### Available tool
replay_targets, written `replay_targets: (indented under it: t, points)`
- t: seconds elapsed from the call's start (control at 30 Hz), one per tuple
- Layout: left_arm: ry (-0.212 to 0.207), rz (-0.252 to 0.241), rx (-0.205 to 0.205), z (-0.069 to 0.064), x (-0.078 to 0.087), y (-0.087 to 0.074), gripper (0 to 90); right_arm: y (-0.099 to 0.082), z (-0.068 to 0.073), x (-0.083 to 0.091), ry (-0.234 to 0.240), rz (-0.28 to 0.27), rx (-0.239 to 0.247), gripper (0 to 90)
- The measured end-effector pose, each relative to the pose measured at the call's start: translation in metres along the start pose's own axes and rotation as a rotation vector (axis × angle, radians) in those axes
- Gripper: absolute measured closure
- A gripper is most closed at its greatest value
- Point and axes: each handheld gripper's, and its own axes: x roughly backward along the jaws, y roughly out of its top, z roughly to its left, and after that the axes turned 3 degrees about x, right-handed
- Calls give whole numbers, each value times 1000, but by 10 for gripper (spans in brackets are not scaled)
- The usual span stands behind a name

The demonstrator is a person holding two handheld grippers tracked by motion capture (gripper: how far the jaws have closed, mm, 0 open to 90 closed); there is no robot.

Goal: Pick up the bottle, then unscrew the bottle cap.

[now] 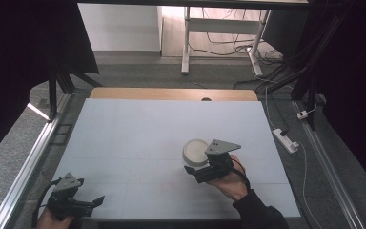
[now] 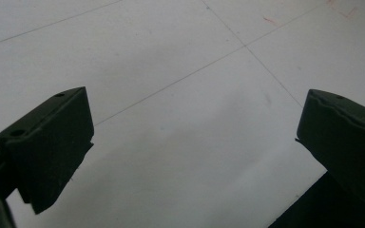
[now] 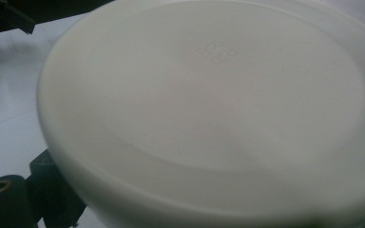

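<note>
White tabletop (image 1: pixel 138 138), matt, faint grid lines crossing it, carrying everything below.

Off-white plastic bowl (image 1: pixel 195 151), round, shallow, standing upright right of centre on the tabletop, well apart from the left gripper. Looking smooth and slightly glossy in the right gripper view (image 3: pixel 209 109), with a thick rolled rim and a faint embossed mark at the middle of the floor. Holding nothing inside. Probably handling as light, stiff and somewhat slippery; unlikely to be breaking on a short drop. Best taken at the rim wall, one jaw inside and one outside, squeezing squarely to avoid tipping or skating on the smooth surface.

Right gripper (image 1: pixel 194 170), held in a sleeved hand, sitting tight against the bowl's near rim. One jaw showing low beside the wall in its own view; cannot tell whether clamped, since the bowl is hiding the rest.

Left gripper (image 1: pixel 95 201), resting at the near-left corner, jaws standing wide apart over bare tabletop, gripping nothing.
</note>
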Motion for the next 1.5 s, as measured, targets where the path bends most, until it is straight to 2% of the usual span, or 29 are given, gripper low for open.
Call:
replay_targets:
  t: [0.33,0.8,0.97,1.3,1.5]
  points:
    - [-4,-1,-1,0,0,0,0,14,4,-24,40,7,12,64]
    - [-7,1,-3,0,0,0,0,27,14,-46,86,12,32,64]
    - [-6,2,-5,0,0,0,0,28,18,-51,105,19,36,64]
    - [7,8,-16,-2,0,0,0,27,20,-50,110,16,42,64]
    - [-3,-6,-4,0,2,0,0,28,21,-48,112,9,46,64]
